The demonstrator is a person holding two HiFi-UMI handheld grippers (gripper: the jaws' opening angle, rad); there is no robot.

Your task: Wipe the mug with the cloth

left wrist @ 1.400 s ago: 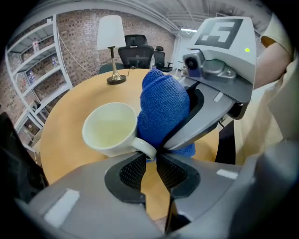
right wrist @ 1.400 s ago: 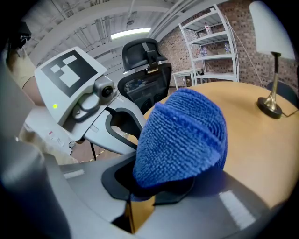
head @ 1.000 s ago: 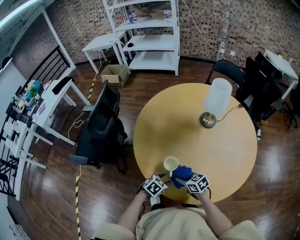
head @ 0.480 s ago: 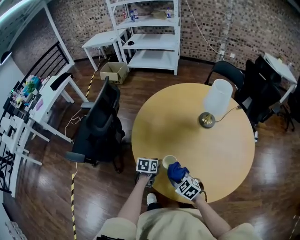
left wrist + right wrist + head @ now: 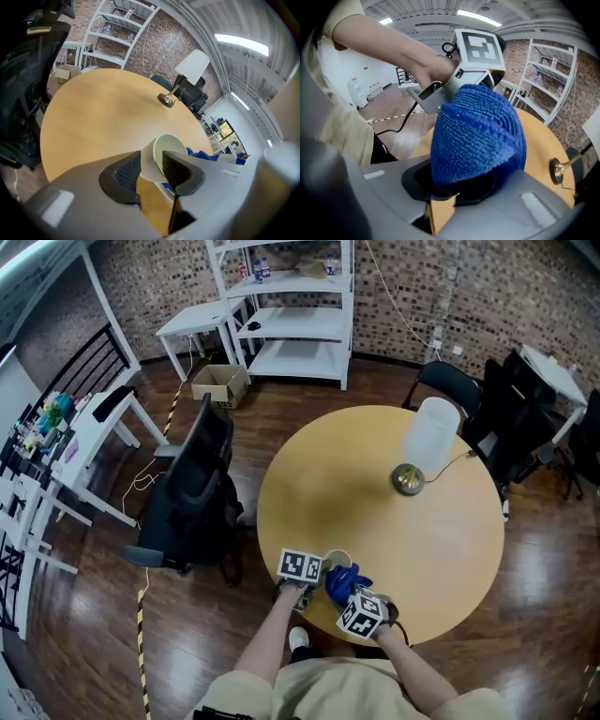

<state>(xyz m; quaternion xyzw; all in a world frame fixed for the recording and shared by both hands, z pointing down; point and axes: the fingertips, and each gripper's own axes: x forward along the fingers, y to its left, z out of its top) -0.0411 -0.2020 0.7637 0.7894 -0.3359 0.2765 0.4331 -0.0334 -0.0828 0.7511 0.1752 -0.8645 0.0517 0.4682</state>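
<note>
The left gripper (image 5: 151,169) is clenched on the wall of a cream round mug (image 5: 157,151). One pad lies on the outside and the other across the open mouth, and the jaws have just been easing apart with the mug between them. The mug is tilted, its mouth turned up towards that gripper's camera, over the near edge of a round pale wooden table (image 5: 375,493).

The right gripper (image 5: 455,183) grips a bunched blue microfibre cloth (image 5: 476,131), which swells out past its jaws. From the head view the cloth touches the mug's right side. In the right gripper view it blocks the mug entirely; only the person's hand (image 5: 436,70) and the left gripper's marker cube show beyond it.

Farther across the table, well apart from the mug, stands a lamp with a white cylindrical shade and a brass base (image 5: 429,437), and its cord runs off the right edge. A black office chair (image 5: 197,493) sits just left of the table on the dark wood floor. Beyond it are a brown cardboard box (image 5: 214,382) and a white metal shelf unit (image 5: 295,315) against the brick wall. More black chairs (image 5: 450,381) stand at the far right. A strip of yellow and black tape (image 5: 141,634) runs along the floor at the near left.
</note>
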